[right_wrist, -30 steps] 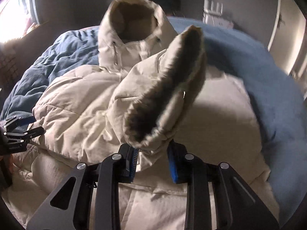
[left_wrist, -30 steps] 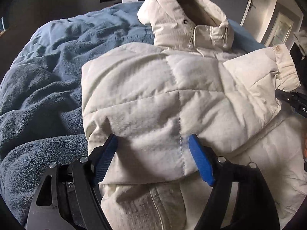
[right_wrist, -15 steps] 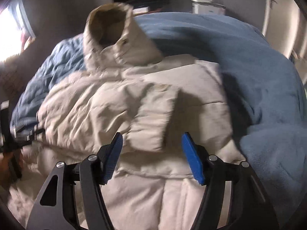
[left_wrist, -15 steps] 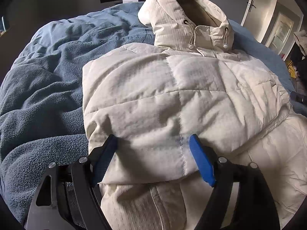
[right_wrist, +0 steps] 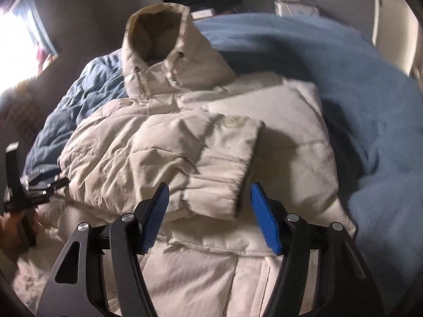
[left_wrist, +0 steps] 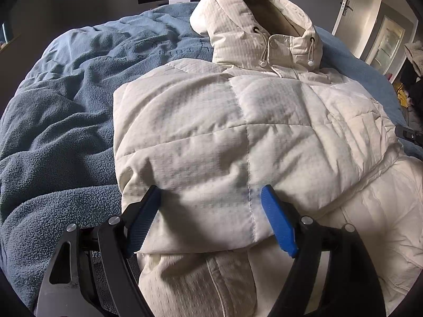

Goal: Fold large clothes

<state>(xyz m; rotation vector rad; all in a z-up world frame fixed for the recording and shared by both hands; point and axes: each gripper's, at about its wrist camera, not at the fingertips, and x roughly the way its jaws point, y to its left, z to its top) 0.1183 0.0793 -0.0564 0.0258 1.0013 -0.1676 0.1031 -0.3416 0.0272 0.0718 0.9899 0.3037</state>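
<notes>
Garment: a cream padded jacket (left_wrist: 238,137) lies front-up on the bed, its hood (left_wrist: 253,26) pointing toward the far wall; spread flat so that each fold has a firm base.
Support: a blue fleece blanket (left_wrist: 60,132) covers the bed under and around the jacket, soft enough to let the padding settle.
Left sleeve panel: folded inward across the chest, its lower edge lying between the fingers of the left tool (left_wrist: 208,219); judged to be placed there to narrow the body before a lengthwise fold.
Right sleeve: the sleeve (right_wrist: 219,163) is laid over the chest with its cuff (right_wrist: 211,203) pointing at the camera, overlapping the other panel so both arms stay inside the outline.
Left tool: jaws wide apart, gripping nothing, low over the folded edge.
Right tool (right_wrist: 208,216): jaws spread, empty, the cuff just ahead of the blue pads (right_wrist: 264,224); the view is slightly blurred.
Stage (judgement): sleeves are in; the hood and the lower hem remain unfolded.
Risk (judgement): the puffy filling may spring the sleeves open again.
</notes>
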